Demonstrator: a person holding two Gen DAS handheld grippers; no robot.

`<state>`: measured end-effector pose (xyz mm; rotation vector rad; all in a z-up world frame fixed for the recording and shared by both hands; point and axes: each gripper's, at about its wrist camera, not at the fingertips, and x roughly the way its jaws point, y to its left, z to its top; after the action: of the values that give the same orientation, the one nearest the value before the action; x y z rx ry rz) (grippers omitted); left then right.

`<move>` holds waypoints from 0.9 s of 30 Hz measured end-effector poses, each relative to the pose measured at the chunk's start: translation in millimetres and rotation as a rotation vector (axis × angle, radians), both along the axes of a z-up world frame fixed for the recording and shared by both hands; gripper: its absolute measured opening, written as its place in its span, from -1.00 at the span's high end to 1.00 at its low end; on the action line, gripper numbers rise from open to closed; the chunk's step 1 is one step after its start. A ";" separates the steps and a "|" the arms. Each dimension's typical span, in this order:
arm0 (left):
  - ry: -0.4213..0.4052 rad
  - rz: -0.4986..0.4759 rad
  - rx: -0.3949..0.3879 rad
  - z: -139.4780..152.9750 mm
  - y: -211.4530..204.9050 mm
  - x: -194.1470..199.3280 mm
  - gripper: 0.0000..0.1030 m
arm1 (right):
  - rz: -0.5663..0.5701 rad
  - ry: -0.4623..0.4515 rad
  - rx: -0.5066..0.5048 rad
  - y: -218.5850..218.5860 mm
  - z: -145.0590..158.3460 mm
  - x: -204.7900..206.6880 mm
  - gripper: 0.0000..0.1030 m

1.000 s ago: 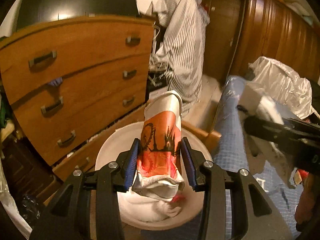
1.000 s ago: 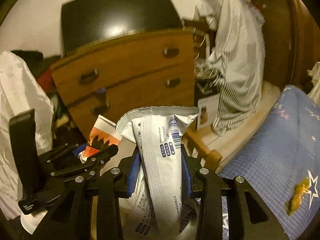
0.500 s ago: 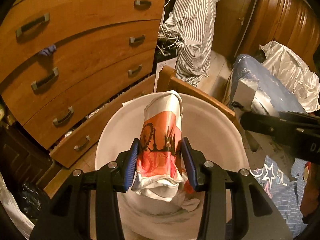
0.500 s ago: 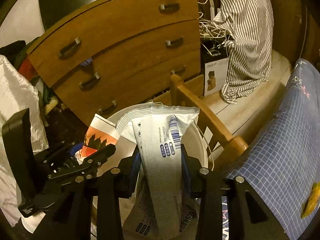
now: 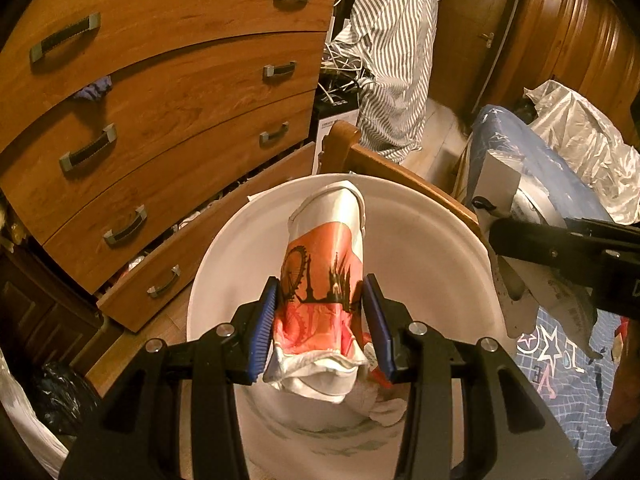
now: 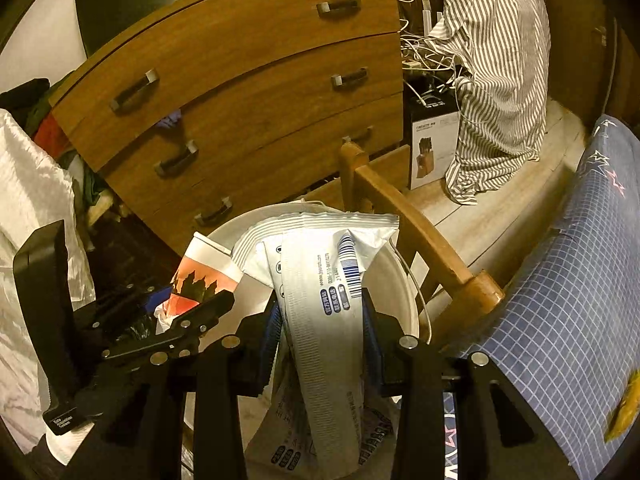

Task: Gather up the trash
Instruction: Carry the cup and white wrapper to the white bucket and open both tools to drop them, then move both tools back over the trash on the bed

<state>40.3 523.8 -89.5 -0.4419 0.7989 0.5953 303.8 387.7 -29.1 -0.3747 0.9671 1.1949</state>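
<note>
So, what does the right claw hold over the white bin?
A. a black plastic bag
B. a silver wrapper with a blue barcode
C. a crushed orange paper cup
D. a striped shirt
B: the right claw pinches a silver wrapper with a blue barcode, above the bin.

Curved wooden chest of drawers (image 5: 168, 92), striped shirt (image 5: 396, 52) hanging beside it, pale floorboards, warm dim light.
</note>
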 end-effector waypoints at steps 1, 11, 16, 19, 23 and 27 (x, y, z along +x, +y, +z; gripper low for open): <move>-0.001 0.003 0.001 -0.1 1.3 -0.2 0.17 | 0.001 0.001 0.000 -0.1 -0.2 0.4 0.26; 0.010 0.049 0.024 -1.6 12.8 -6.1 -0.40 | -0.007 0.004 0.051 -8.7 7.8 6.0 -0.22; 0.014 0.051 0.030 -0.6 11.8 -9.0 -0.40 | -0.017 0.011 0.076 -22.9 14.4 10.5 -0.22; 0.007 0.050 0.037 4.6 8.3 -12.4 -0.40 | -0.024 0.010 0.095 -35.8 22.0 11.4 -0.22; -0.008 0.054 0.050 14.9 0.3 -19.7 -0.40 | -0.019 -0.007 0.134 -62.4 36.1 3.8 -0.22; -0.027 0.043 0.068 24.6 -15.4 -24.7 -0.40 | -0.026 -0.041 0.193 -111.6 47.4 -11.7 -0.22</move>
<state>15.5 508.4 -65.0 -0.4049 0.7425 0.6536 292.1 276.1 18.3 -0.2311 0.8106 1.2401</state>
